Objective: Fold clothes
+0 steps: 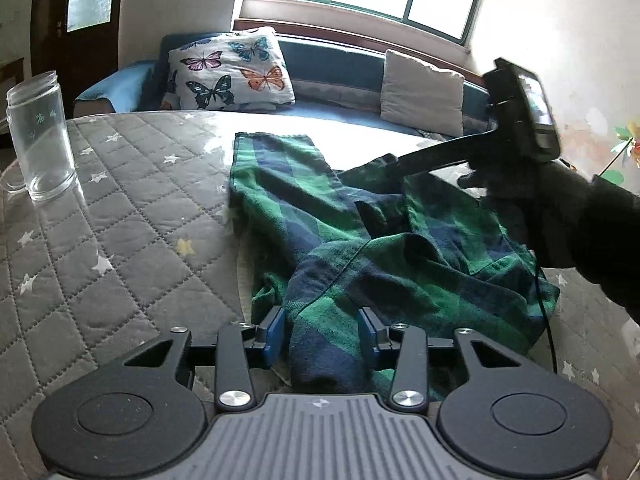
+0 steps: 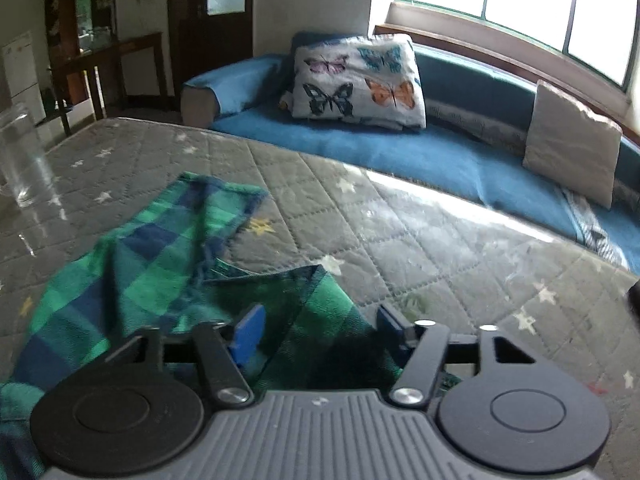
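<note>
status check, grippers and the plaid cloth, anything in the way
Left gripper open, straddling a plaid cloth fold. Right gripper open over its far corner. Cloth rumpled, unfolded on quilted table. Glass jar stands apart, far left.

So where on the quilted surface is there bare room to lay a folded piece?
Bare quilt lies between the glass jar and the plaid garment, and between the garment's far hem and the sofa. The near middle is crowded by cloth and both grippers.
</note>
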The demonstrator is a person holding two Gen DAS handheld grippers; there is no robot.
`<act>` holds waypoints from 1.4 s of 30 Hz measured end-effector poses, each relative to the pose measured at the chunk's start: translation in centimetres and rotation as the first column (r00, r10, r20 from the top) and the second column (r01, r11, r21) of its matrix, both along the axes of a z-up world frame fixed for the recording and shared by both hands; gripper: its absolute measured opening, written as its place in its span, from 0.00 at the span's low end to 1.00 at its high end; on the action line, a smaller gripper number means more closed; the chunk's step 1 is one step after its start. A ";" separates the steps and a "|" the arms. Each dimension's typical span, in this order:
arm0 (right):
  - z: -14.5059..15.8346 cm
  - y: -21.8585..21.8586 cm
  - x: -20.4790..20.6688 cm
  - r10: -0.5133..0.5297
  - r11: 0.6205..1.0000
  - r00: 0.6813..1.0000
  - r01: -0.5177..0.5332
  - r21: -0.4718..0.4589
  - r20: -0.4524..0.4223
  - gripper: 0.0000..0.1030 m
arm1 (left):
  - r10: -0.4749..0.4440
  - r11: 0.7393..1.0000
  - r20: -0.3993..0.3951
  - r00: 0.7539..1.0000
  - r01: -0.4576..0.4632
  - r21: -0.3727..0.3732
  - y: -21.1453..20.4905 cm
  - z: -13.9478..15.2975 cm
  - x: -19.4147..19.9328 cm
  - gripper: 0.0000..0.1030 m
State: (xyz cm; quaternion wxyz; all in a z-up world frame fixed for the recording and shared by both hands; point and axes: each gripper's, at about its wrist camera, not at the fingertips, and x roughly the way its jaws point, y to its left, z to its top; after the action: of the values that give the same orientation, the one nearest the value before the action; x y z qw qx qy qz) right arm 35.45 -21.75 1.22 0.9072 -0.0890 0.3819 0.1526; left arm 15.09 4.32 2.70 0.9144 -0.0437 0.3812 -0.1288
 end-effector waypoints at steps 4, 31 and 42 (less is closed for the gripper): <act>-0.6 -0.8 0.5 -0.021 1.000 0.999 0.022 0.019 -0.025 0.26 | -0.011 1.000 -0.007 1.000 0.011 0.010 -0.2 -0.4 0.2 0.27; 10.7 -17.5 -16.5 -0.269 0.963 0.933 0.262 0.060 0.238 0.07 | -0.337 0.940 0.155 0.929 0.340 0.011 -4.2 2.6 -13.2 0.03; 7.7 -24.6 -24.5 -0.392 0.919 0.911 0.394 0.014 0.127 0.13 | -0.453 0.891 0.046 0.890 0.450 0.057 -4.8 -0.1 -14.9 0.04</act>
State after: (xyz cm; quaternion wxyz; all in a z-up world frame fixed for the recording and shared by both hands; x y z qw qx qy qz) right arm 10.98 -46.37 8.88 0.9412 -0.0255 0.3343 -0.0412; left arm 0.20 -0.51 2.60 0.8710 0.0701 0.3569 -0.3302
